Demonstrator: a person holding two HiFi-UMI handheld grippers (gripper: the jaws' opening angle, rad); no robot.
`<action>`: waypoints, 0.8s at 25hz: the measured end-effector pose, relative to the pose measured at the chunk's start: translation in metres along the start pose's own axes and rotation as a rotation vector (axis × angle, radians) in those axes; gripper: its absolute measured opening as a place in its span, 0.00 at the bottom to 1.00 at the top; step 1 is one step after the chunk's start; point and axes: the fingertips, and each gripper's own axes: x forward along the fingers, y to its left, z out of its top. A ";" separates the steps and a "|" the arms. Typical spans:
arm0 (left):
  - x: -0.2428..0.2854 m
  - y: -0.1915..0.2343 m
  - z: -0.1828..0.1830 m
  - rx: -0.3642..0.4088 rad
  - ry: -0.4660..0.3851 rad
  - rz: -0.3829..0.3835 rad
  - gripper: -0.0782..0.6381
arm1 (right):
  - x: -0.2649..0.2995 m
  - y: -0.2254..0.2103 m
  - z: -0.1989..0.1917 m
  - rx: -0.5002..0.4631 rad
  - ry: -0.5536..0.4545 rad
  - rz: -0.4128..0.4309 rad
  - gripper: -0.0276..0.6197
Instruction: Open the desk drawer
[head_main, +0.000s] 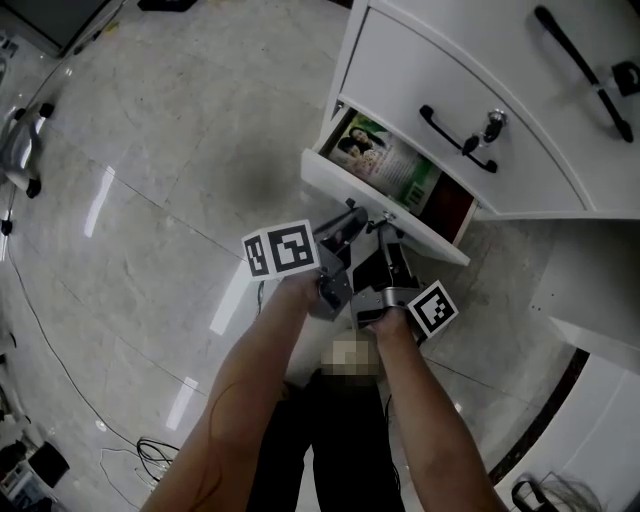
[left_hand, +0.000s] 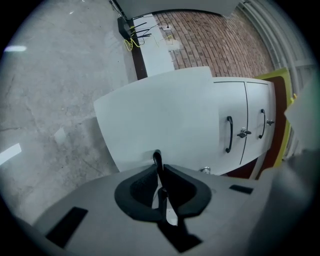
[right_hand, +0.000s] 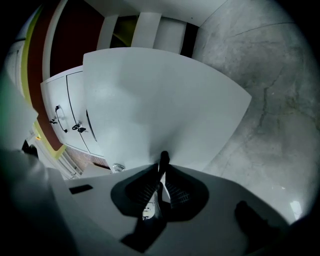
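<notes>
The bottom drawer (head_main: 337, 187) of a white desk cabinet stands partly pulled out, with a green-covered magazine (head_main: 385, 160) lying inside. Both grippers are side by side at its front. My left gripper (head_main: 347, 222) is shut on the drawer's thin black handle (left_hand: 157, 159), which stands pinched between the dark pads (left_hand: 142, 182). My right gripper (head_main: 386, 232) is shut on the same handle (right_hand: 163, 160). The curved white drawer front (left_hand: 165, 112) fills the middle of the left gripper view, and the drawer front (right_hand: 160, 100) does the same in the right gripper view.
Above the open drawer sits a closed drawer with a black handle (head_main: 455, 135) and a key in its lock (head_main: 492, 124). A further handle (head_main: 578, 68) shows at the top right. Cables (head_main: 150, 455) lie on the grey tiled floor at the lower left.
</notes>
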 end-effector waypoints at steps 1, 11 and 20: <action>-0.002 0.000 -0.001 -0.004 0.005 0.010 0.17 | -0.002 0.000 -0.002 0.005 0.001 -0.009 0.12; -0.038 0.006 -0.022 -0.033 0.031 0.098 0.17 | -0.030 -0.003 -0.033 0.022 0.047 -0.091 0.12; -0.070 0.015 -0.039 -0.043 0.077 0.193 0.17 | -0.053 -0.007 -0.063 0.066 0.066 -0.140 0.13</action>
